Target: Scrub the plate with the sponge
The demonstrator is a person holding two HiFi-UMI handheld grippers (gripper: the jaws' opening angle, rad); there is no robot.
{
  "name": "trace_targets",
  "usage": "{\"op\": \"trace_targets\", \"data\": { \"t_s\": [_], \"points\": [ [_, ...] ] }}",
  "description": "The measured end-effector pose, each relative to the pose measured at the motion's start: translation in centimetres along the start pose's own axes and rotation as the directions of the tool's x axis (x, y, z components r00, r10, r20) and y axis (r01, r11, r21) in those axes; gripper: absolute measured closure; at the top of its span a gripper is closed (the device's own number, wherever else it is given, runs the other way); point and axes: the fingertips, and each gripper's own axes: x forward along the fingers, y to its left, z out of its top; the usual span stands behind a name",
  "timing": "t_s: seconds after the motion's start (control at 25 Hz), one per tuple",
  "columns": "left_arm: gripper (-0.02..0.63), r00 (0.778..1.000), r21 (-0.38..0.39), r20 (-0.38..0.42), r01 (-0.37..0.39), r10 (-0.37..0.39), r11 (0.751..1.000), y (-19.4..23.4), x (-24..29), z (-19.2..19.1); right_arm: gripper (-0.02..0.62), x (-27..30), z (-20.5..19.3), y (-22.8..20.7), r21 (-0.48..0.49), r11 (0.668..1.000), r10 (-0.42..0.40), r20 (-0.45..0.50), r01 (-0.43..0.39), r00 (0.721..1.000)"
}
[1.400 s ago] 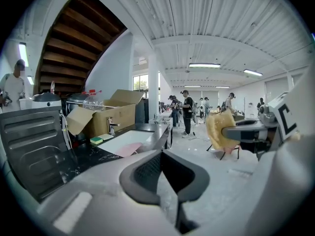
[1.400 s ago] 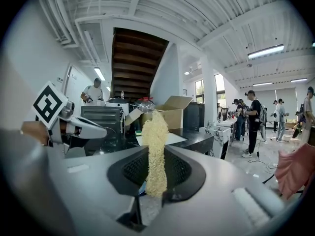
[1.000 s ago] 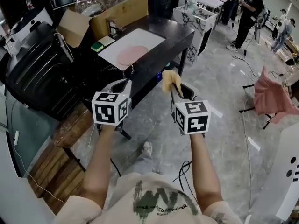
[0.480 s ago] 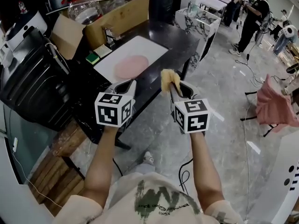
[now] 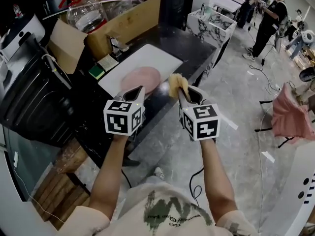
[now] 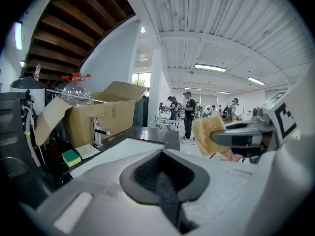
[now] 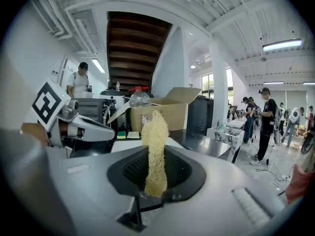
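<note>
Nearest, at 6 o'clock in the head view, the person's two bare forearms reach forward, each hand behind a marker cube. The left gripper (image 5: 136, 92) sits at about 9 o'clock of the right gripper (image 5: 186, 93), the two side by side and apart. In the left gripper view its jaws are pressed together with nothing between them. The right gripper's jaws pinch a pale yellow fibrous sponge (image 5: 177, 84), which stands upright out of them in the right gripper view. Just past the left gripper's tip, toward 12 o'clock, a round pink plate (image 5: 140, 77) lies flat on a white rectangular board (image 5: 158, 57), with the held sponge at about 3 o'clock of the plate and not touching it. The board rests on a dark glossy table (image 5: 195, 39). At 10 o'clock of the plate, beside the board, lie a small green-and-yellow sponge block (image 5: 96, 72) and a pale square pad (image 5: 108, 63), with a chrome tap (image 5: 118, 45) just beyond them. Farther, toward 11 o'clock, an open brown cardboard box (image 5: 130, 14) stands next to a clear plastic jug (image 5: 84, 11). A black hard-shell suitcase (image 5: 29, 97) fills the 9 o'clock side. Toward 1 o'clock stands a white marble-patterned table (image 5: 211, 21), and beyond it a person in black clothes (image 5: 269, 14).
</note>
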Motion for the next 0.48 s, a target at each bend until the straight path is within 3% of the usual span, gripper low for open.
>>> {"op": "trace_targets", "data": {
  "t_s": [0.48],
  "points": [
    [0.603, 1.0, -0.031, 0.008, -0.007, 0.007, 1.0, 4.0, 4.3, 0.7, 0.535, 6.0, 1.3, -0.6, -0.022, 1.0, -0.007, -0.019, 0.006, 1.0]
  ]
}}
